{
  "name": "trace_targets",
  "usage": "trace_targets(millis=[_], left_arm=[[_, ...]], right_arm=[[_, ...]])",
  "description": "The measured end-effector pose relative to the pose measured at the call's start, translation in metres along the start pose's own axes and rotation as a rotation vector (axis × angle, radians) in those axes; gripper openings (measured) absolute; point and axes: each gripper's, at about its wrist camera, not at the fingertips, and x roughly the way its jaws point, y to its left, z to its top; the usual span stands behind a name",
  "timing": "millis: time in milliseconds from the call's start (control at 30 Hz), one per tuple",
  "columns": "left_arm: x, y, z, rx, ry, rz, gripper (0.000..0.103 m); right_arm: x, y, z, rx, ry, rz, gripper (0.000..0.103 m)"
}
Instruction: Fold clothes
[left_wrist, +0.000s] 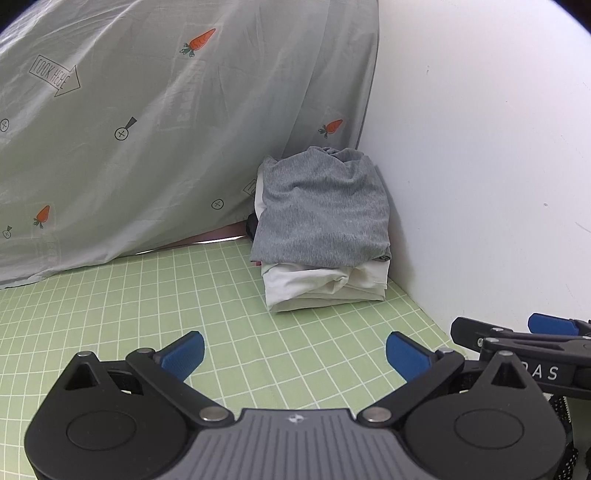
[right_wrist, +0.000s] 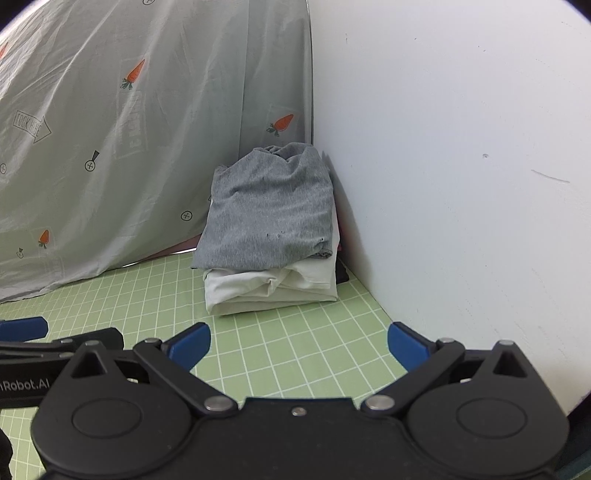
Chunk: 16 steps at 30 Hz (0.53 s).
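Observation:
A folded grey garment (left_wrist: 321, 210) lies on top of a folded white garment (left_wrist: 325, 288) in a stack in the far corner, against the white wall; a dark item peeks out under them. The stack also shows in the right wrist view, grey (right_wrist: 269, 214) over white (right_wrist: 269, 288). My left gripper (left_wrist: 295, 354) is open and empty, low over the green grid mat, a short way in front of the stack. My right gripper (right_wrist: 299, 347) is open and empty, beside the left one, also short of the stack. The right gripper's side shows at the left view's right edge (left_wrist: 517, 343).
A green grid mat (left_wrist: 147, 314) covers the table. A grey sheet with carrot prints (left_wrist: 147, 129) hangs behind on the left. A white wall (left_wrist: 480, 166) bounds the right side.

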Motion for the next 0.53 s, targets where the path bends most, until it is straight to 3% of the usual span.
trace_targets(millis=[533], left_arm=[[-0.0029, -0.0063, -0.0037, -0.027, 0.005, 0.025, 0.103]], right_arm=[[-0.0043, -0.0087, -0.0042, -0.020, 0.012, 0.010, 0.103]])
